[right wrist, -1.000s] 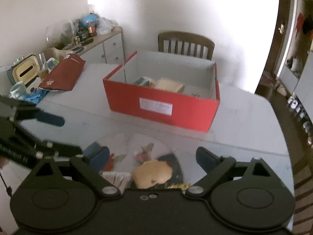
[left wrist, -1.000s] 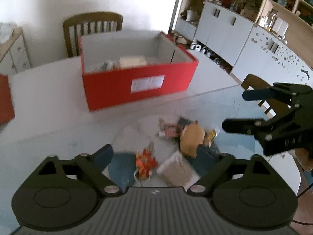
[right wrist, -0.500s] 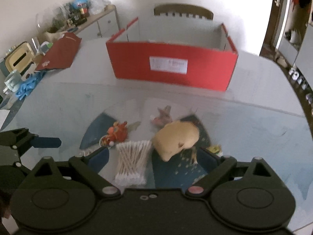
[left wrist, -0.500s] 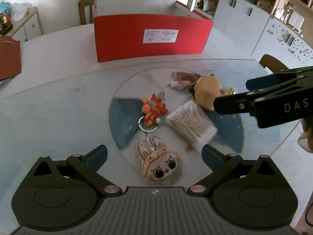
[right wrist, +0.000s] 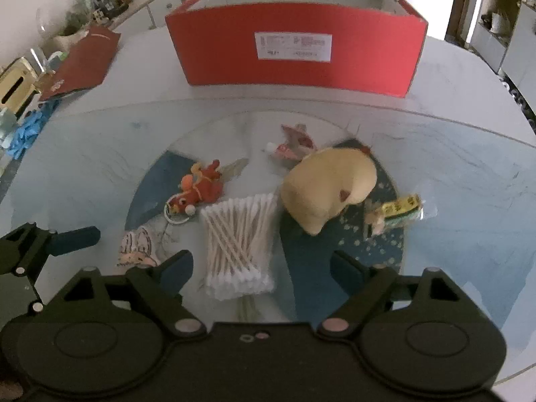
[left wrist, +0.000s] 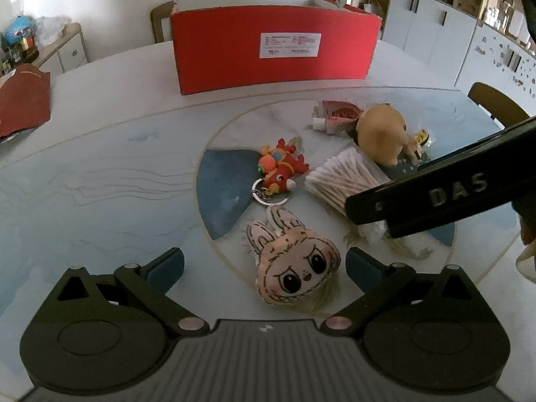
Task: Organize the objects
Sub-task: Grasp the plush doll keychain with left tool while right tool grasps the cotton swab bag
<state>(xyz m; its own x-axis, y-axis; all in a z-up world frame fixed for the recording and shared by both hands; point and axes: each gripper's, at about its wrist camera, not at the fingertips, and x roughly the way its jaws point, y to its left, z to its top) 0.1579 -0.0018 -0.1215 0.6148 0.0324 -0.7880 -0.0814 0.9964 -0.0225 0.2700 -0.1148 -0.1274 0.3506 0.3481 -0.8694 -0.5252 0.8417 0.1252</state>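
Observation:
A pink bunny-eared plush face (left wrist: pixel 294 268) lies between the fingers of my open left gripper (left wrist: pixel 264 266). My open right gripper (right wrist: pixel 263 268) stands over a pack of cotton swabs (right wrist: pixel 239 244), which also shows in the left wrist view (left wrist: pixel 345 177). On the glass turntable (left wrist: pixel 221 187) lie a red dragon keychain (left wrist: pixel 281 171), a tan plush (right wrist: pixel 328 187), a small tube in its torn packet (right wrist: pixel 291 144) and a yellow-green sachet (right wrist: pixel 398 211). The open red box (right wrist: pixel 298 50) stands at the back of the table.
A red box lid (right wrist: pixel 83 60) lies at the far left with blue gloves (right wrist: pixel 25 134) and clutter near it. A chair (left wrist: pixel 160 20) stands behind the box and another chair (left wrist: pixel 495 104) at the right. White cabinets line the right wall.
Both grippers have come down and forward from a high view over the box to just above the toys. The bunny plush now sits between the left fingers, the swabs between the right.

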